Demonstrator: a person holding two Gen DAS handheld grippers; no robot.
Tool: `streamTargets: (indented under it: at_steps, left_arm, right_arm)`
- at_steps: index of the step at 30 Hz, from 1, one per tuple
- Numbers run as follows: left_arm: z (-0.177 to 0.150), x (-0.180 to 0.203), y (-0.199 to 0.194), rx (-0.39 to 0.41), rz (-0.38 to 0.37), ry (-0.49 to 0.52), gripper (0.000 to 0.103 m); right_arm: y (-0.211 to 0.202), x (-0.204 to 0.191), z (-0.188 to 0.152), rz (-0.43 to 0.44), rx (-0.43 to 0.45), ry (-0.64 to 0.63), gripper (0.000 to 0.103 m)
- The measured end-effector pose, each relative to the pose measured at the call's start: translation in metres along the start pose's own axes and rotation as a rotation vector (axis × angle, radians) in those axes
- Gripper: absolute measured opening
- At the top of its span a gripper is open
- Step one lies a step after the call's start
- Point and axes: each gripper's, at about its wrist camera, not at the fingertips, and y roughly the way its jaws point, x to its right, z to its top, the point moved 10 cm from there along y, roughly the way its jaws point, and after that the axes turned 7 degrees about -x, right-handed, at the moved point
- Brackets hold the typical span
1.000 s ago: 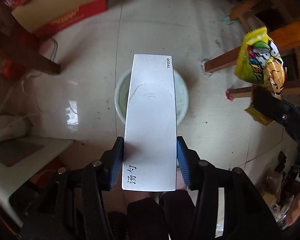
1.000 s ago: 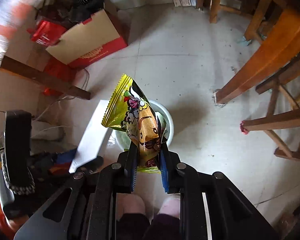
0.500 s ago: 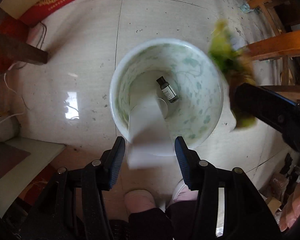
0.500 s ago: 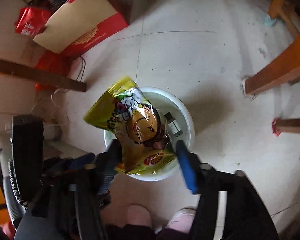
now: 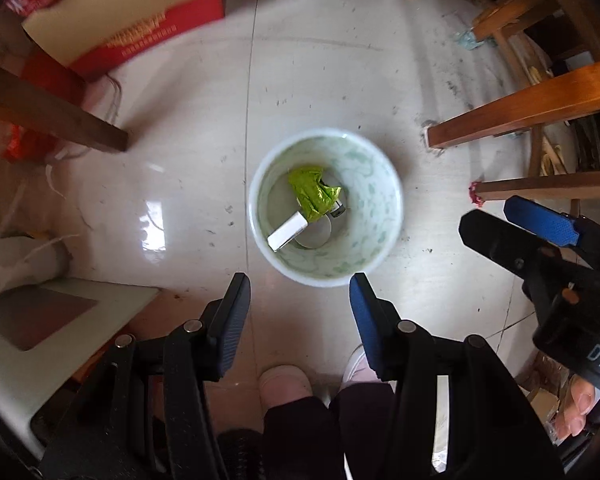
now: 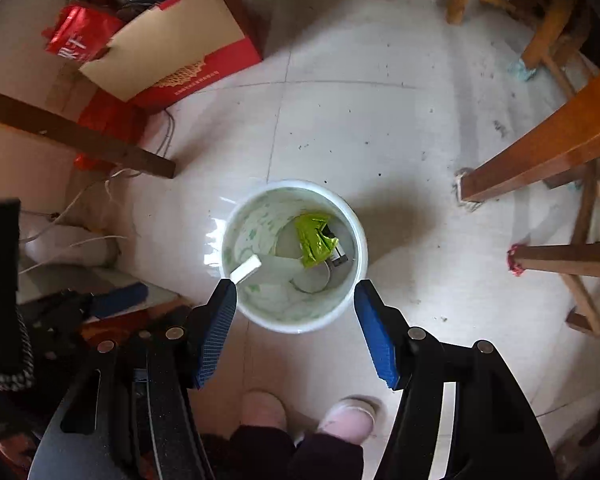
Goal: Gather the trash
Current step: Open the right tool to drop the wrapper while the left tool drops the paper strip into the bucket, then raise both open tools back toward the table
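Observation:
A white bin point(image 5: 384, 196) with a green leaf pattern stands on the tiled floor, also in the right wrist view point(image 6: 352, 216). Inside it lie a yellow-green snack bag point(image 5: 314, 192) point(image 6: 314, 238), a white flat box point(image 5: 288, 236) point(image 6: 246, 268) and a small dark bottle point(image 5: 339, 209) point(image 6: 340, 258), partly under the bag. My left gripper point(image 5: 300, 284) is open and empty above the bin's near rim. My right gripper point(image 6: 296, 292) is open and empty above the bin; it also shows at the right of the left wrist view point(image 5: 512, 216).
A red and tan cardboard box point(image 6: 180, 52) and a red bag point(image 6: 76, 38) lie at the far left. Wooden furniture legs point(image 6: 540, 152) stand to the right and a dark wooden leg point(image 6: 80, 136) to the left. The person's feet point(image 6: 308, 412) are below the grippers.
Both grippers opened. The white box dropped from the left gripper and the snack bag from the right gripper into the bin. Both grippers have risen above it.

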Motion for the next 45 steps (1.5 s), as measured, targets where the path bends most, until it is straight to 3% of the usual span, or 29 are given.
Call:
streamTargets:
  at_steps: [9, 23, 29, 36, 42, 45]
  left_arm:
    - [-0.023, 0.003, -0.143, 0.1, -0.002, 0.012, 0.051]
    - [-0.064, 0.021, -0.407, 0.396, 0.011, 0.11, 0.051]
    - [-0.09, 0.022, -0.484, 0.488, -0.011, 0.137, 0.051]
    - [-0.114, 0.031, -0.56, 0.616, -0.023, 0.18, 0.052]
    - [-0.11, 0.037, -0.607, 0.706, -0.008, 0.184, 0.068]
    - [-0.097, 0.039, -0.614, 0.71, 0.004, 0.183, 0.069]
  right_arm:
    - [-0.128, -0.024, -0.006, -0.021, 0.1, -0.016, 0.057]
    - [-0.374, -0.099, -0.018, -0.042, 0.432, -0.04, 0.057]
    - [-0.459, -0.124, -0.036, -0.05, 0.572, -0.014, 0.057]
    - [-0.529, -0.146, -0.051, -0.064, 0.697, -0.016, 0.057]
    - [-0.563, -0.144, -0.049, -0.096, 0.77, -0.012, 0.057]
    - [-0.575, -0.137, -0.039, -0.102, 0.798, -0.012, 0.057]
